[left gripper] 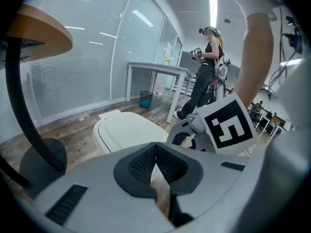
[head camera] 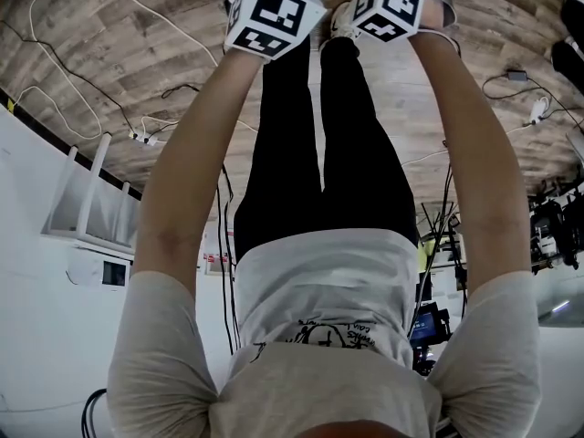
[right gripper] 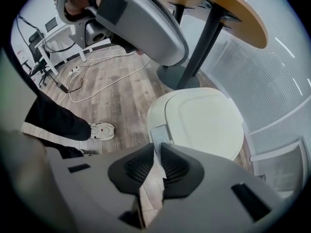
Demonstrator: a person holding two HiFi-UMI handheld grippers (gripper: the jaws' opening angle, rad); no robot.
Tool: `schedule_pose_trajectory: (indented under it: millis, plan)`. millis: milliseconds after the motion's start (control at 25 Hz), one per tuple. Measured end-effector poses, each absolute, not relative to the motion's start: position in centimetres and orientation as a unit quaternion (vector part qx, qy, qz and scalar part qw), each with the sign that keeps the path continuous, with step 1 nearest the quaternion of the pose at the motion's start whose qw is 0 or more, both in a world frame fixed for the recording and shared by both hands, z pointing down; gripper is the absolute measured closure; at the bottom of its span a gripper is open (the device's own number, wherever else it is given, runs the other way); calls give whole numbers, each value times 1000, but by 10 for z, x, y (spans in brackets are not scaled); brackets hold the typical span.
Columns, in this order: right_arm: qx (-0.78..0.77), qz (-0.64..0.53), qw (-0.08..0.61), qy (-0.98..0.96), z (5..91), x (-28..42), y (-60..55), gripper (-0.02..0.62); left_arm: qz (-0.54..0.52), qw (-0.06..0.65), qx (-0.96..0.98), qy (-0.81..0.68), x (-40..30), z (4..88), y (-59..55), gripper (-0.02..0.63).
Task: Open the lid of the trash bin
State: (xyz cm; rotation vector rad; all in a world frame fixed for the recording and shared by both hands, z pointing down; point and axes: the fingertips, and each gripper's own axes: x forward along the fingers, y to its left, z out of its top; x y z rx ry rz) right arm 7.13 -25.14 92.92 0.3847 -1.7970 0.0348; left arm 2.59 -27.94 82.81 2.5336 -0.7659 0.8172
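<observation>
The white trash bin (right gripper: 204,120) stands on the wood floor with its oval lid (left gripper: 129,130) down. Both grippers hover above and in front of it, touching nothing. In the left gripper view my left gripper (left gripper: 155,145) has its pads pressed together, empty. My right gripper (right gripper: 158,147) shows only a thin slit between its pads, also empty, just above the bin's front tab (right gripper: 160,132). The head view shows only the marker cubes, left (head camera: 272,12) and right (head camera: 388,9), at the ends of outstretched arms; the bin is hidden there.
A round wooden table (right gripper: 218,8) on a black pedestal (right gripper: 177,76) stands just behind the bin. Cables (right gripper: 97,76) trail over the floor. Farther off are a white table (left gripper: 155,68), a small teal bin (left gripper: 146,99) and another person (left gripper: 206,76). My shoe (right gripper: 99,129) is left of the bin.
</observation>
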Motion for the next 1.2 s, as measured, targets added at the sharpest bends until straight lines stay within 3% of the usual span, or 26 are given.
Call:
schedule_pose_trajectory:
  millis: [360,1200]
  plan:
    - [143,1,624,-768,931,72,-248,533,297,183,899,-265,30,826,-270,588]
    - [315,133,470,-814,784,76,-277,554,242,189,899,-313,22,718,-292,588]
